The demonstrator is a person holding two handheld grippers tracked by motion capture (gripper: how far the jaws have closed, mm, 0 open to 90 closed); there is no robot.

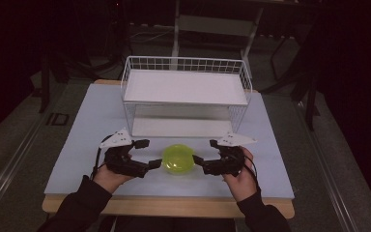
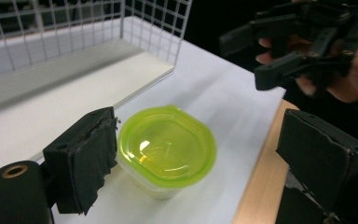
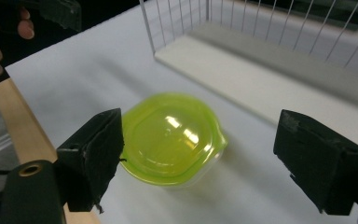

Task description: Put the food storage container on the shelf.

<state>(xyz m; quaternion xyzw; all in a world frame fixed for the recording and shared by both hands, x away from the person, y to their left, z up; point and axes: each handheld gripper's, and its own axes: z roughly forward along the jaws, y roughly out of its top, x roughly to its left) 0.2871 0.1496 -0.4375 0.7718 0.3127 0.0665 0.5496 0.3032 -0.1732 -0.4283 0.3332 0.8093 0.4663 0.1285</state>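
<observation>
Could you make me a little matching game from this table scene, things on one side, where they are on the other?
Things:
1. container with green lid
2. wire shelf rack
3. left gripper
4. right gripper

Places:
A. at the back of the table
B. to the right of the lid
C. between the two grippers
D. to the left of the lid

Pairs: 1-C, 2-A, 3-D, 4-B

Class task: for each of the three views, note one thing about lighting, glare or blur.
High view: the white table is lit, the room around it dark. Left gripper view: glare on the green lid, the far hand blurred. Right gripper view: bright highlights on that lid, the table surface smeared.
</observation>
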